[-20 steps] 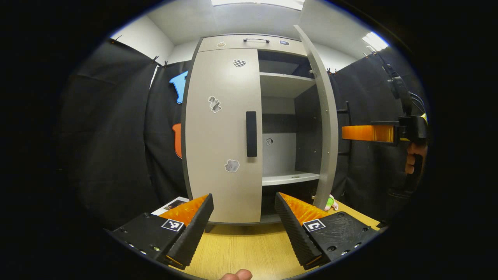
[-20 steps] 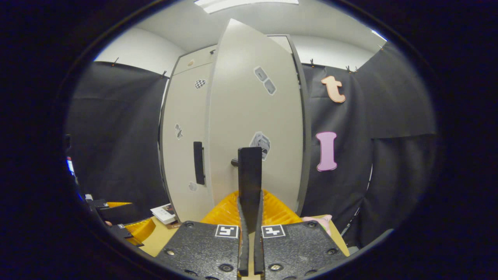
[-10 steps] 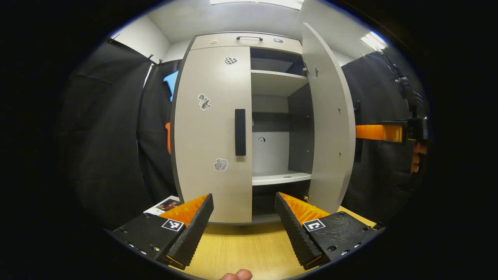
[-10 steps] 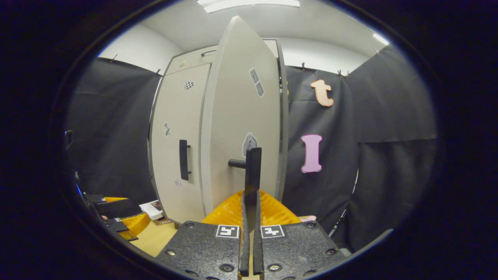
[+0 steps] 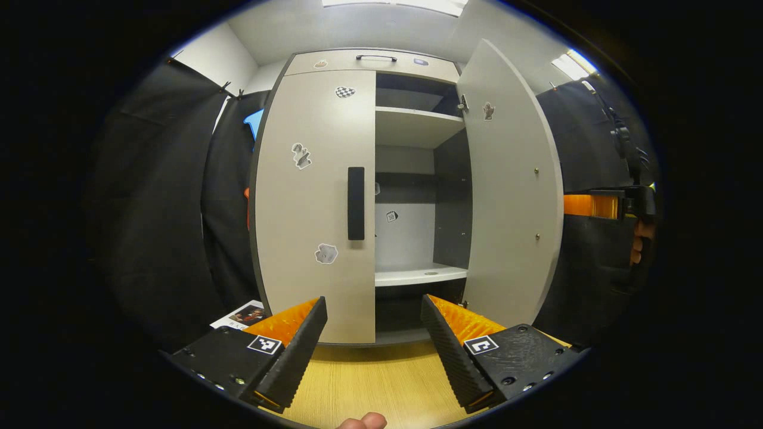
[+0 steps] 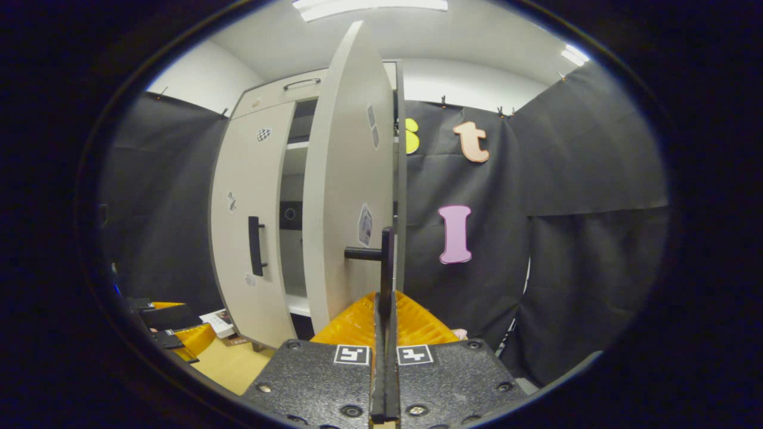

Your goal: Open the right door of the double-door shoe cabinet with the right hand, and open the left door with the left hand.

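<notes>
- The cabinet (image 5: 369,59) stands on the wooden bench (image 5: 369,387), against the black cloth wall.
- Its right door (image 5: 512,190) is swung wide open, showing pale shelves (image 5: 417,275) inside.
- The left door (image 5: 313,202) is shut, its black handle (image 5: 356,203) untouched.
- The left gripper (image 5: 374,333) hovers low in front of the cabinet, fingers well apart and holding nothing.
- In the right gripper view, the right gripper (image 6: 385,301) has its fingers pressed together on the right door's handle (image 6: 386,262), which sticks up between them.
- That handle's short post (image 6: 362,253) joins it to the door's outer face.
- From the left gripper view, the right gripper shows past the open door's edge, a hand (image 5: 639,241) gripping it.
- A booklet (image 5: 241,314) lies on the bench by the cabinet's left foot.
</notes>
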### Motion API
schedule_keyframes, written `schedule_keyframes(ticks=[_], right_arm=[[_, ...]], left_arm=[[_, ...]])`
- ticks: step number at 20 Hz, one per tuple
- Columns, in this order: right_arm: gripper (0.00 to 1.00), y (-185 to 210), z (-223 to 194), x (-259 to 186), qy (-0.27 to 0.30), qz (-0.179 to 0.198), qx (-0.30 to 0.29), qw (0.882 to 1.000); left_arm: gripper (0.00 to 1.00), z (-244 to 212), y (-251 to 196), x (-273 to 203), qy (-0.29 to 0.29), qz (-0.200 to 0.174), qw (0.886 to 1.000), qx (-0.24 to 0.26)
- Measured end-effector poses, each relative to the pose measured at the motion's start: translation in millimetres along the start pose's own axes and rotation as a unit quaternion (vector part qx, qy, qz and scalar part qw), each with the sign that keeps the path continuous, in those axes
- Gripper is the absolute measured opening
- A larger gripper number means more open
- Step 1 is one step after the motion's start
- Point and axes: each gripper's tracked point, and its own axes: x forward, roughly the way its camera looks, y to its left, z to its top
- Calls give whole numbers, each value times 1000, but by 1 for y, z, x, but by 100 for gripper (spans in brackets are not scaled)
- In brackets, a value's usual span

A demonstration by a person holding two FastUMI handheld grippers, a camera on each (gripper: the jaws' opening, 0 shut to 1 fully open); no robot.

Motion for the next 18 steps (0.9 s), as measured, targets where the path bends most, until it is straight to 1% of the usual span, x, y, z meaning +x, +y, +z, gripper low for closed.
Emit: schedule_keyframes(ticks=[2,3,4,6,9,10,11,13,15,16,18], right_arm=[[4,-27,1,3,-2,-29,6,1000],[4,-30,4,1,-9,-17,18,1000],[4,-23,7,2,-10,2,37,999],[4,-24,4,8,-10,3,31,999],[4,-24,6,7,-18,-11,14,1000],[4,-24,5,4,-17,-13,16,1000],[4,-21,3,-2,-17,-17,21,1000],[4,-23,-2,-25,-20,-39,20,999],[3,-10,-8,-54,-24,-43,23,999],[4,0,-11,-65,-23,-37,23,999],[4,28,-18,-77,-13,-12,21,1000]], left_arm=[[95,-1,-1,0,0,-2,1000,0],[95,-1,-1,0,0,-2,1000,2],[95,-2,1,1,1,0,1000,3],[95,-3,4,0,4,5,1000,6],[95,-5,17,-2,5,20,1000,7],[95,-5,21,-2,5,25,1000,6],[95,-5,25,-3,6,29,1000,6],[95,-7,34,-2,5,38,999,2],[95,-11,44,0,8,46,999,-1],[95,-11,50,2,8,51,999,-3],[95,-8,59,9,3,55,998,-9]])
